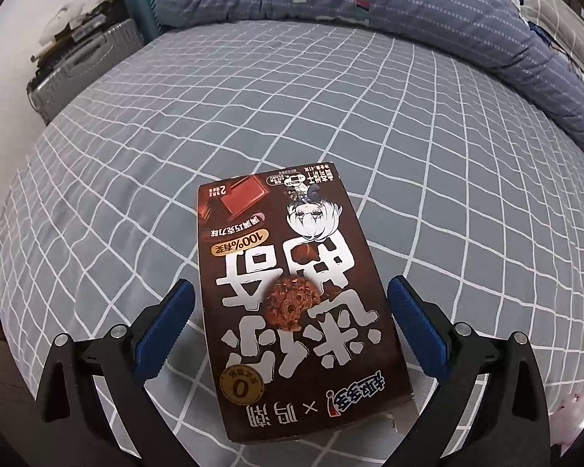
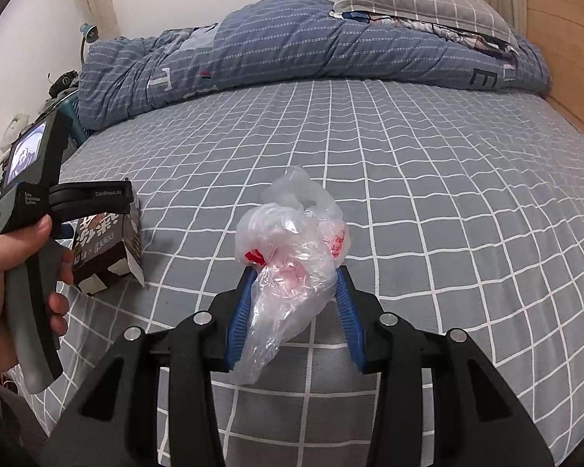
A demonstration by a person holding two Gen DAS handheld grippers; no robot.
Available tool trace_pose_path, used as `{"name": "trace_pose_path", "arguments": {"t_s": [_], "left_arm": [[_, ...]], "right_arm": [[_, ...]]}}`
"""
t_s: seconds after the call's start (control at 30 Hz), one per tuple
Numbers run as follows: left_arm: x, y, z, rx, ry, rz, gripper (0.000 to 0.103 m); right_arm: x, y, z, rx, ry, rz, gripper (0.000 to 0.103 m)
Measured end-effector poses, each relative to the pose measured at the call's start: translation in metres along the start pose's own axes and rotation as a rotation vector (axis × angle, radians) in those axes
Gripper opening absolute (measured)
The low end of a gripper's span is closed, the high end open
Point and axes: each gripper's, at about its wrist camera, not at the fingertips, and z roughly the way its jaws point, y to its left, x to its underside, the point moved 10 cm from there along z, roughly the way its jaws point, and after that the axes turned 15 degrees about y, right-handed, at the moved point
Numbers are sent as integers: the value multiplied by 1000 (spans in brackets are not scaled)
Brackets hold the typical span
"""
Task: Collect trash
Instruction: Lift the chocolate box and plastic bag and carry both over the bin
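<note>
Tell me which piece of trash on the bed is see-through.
The crumpled plastic bag, clamped between the right gripper's blue fingers. It is clear with red print; the other piece, the brown snack box between the left gripper's fingers, is opaque printed cardboard.

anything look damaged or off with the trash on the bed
The brown snack box has a torn-open end, with a flap sticking out toward the sheet. The clear plastic bag in the right tongs is crumpled. Nothing looks spilled on the bed.
</note>
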Motion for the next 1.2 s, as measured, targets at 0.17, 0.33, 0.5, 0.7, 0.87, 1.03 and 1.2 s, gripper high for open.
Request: {"name": "trace_pose_path", "arguments": {"t_s": [0.17, 0.33, 0.5, 0.7, 0.87, 1.03, 1.2], "left_arm": [[3, -5, 4, 21, 12, 11, 97], [3, -3, 12, 6, 22, 13, 97], [4, -4, 15, -4, 36, 30, 97], [6, -6, 10, 27, 7, 79, 95], [17, -5, -7, 21, -47, 155, 95], [39, 1, -28, 83, -76, 209, 95], [59, 3, -47, 152, -116, 254, 95]], "right_arm": [[1, 2, 2, -4, 2, 0, 40], [1, 3, 2, -5, 4, 0, 40], [0, 3, 2, -8, 2, 0, 40], [-2, 8, -4, -1, 1, -12, 40], [-3, 13, -10, 12, 2, -19, 40], [-3, 25, -17, 23, -1, -38, 40], [0, 46, -28, 14, -7, -55, 40]]}}
